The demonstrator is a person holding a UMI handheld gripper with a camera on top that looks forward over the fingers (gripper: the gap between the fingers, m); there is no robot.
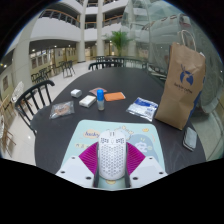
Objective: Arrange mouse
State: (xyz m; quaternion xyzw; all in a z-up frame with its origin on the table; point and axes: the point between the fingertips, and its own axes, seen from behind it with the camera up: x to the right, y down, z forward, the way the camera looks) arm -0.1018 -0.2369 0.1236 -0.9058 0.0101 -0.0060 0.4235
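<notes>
A white mouse (pixel 112 155) with a perforated honeycomb shell stands upright between my fingers. Both magenta pads (pixel 91 157) press on its sides, so my gripper (pixel 112 160) is shut on it. It is held over a pastel mouse mat (pixel 92 130) with a cartoon print that lies on the near part of the round dark table (pixel 60 125).
A brown paper bag (pixel 180 85) stands at the right of the table. A small blue bottle (pixel 100 97), a white box (pixel 62 109), an orange card (pixel 115 96) and a printed packet (pixel 143 108) lie beyond the mat. Dark chairs (pixel 35 95) ring the table.
</notes>
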